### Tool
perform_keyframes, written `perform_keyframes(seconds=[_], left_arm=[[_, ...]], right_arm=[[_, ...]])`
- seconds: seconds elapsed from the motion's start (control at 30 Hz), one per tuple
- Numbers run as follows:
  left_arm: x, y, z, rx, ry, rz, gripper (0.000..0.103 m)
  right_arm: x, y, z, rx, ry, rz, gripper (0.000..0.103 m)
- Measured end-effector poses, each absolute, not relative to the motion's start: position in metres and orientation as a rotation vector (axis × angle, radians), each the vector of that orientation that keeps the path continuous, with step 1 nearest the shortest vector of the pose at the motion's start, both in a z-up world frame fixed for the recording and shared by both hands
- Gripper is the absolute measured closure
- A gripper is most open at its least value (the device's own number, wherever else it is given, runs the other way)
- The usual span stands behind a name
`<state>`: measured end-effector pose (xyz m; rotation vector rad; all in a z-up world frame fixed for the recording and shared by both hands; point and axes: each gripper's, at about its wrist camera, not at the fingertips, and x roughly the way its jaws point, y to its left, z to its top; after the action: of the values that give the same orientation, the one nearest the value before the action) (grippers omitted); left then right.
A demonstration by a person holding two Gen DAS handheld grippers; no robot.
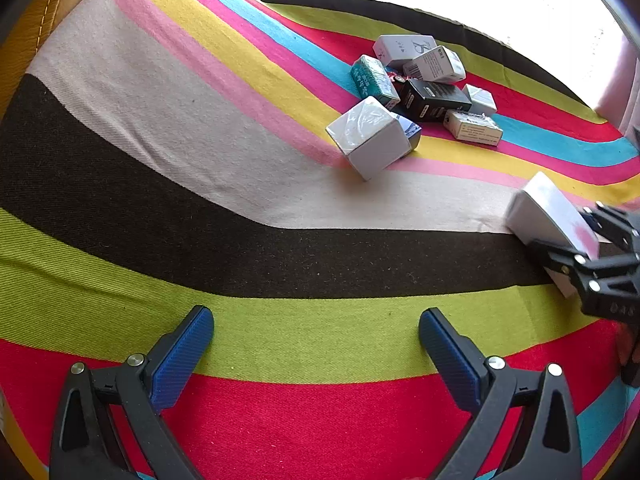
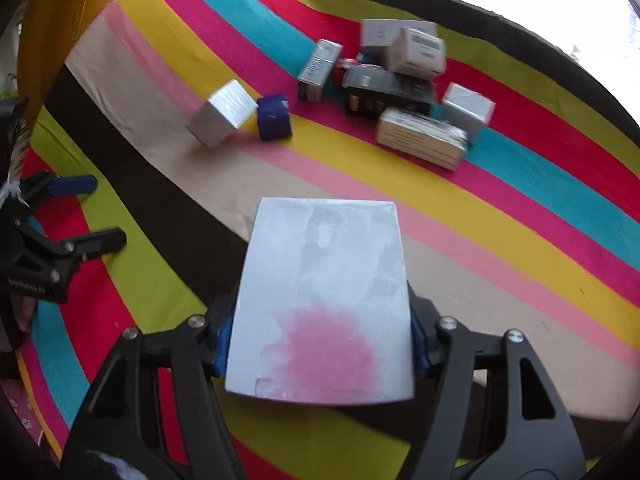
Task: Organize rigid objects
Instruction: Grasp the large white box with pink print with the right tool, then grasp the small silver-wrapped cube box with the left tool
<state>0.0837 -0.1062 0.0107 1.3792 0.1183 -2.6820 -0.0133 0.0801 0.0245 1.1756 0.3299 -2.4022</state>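
Observation:
My right gripper (image 2: 320, 340) is shut on a white box with a pink blotch (image 2: 324, 264); its blue pads press both long sides. That same box (image 1: 548, 212) shows at the right edge of the left wrist view, tilted above the dark stripe. My left gripper (image 1: 316, 314) stands open over the green stripe with nothing between its fingers. Farther back lies a pile of small boxes (image 1: 424, 84), among them a black box (image 1: 434, 100) and a teal box (image 1: 374, 78). A white box (image 1: 370, 136) leans on a blue one (image 2: 273, 117) in front of the pile.
Everything rests on a striped cloth (image 1: 200, 140) over a soft surface. A tan leather seat back (image 1: 24, 40) rises at the far left. Bright window light washes out the far edge. My left gripper (image 2: 96, 212) shows at the left of the right wrist view.

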Motion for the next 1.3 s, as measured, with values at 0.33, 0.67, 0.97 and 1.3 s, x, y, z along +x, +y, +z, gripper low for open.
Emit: perform_keyframes(seconds=[0.33, 0.67, 0.97, 1.3], left_arm=[[0.033, -0.092, 0.007, 1.447, 0.097, -2.639, 0.000], [-0.037, -0.064, 0.022, 1.295, -0.219, -2.720, 0.044], [0.056, -0.027, 0.044, 1.376, -0.524, -2.966, 0.053], [0.075, -0.020, 0.033, 1.374, -0.446, -3.041, 0.032]], right_arm=[[0.032, 0.120, 0.027, 1.225, 0.247, -2.542, 0.033], [0.028, 0.121, 0.026, 1.226, 0.233, -2.541, 0.033], [0.028, 0.120, 0.026, 1.226, 0.234, -2.545, 0.033], [0.029, 0.121, 0.026, 1.225, 0.238, -2.544, 0.033]])
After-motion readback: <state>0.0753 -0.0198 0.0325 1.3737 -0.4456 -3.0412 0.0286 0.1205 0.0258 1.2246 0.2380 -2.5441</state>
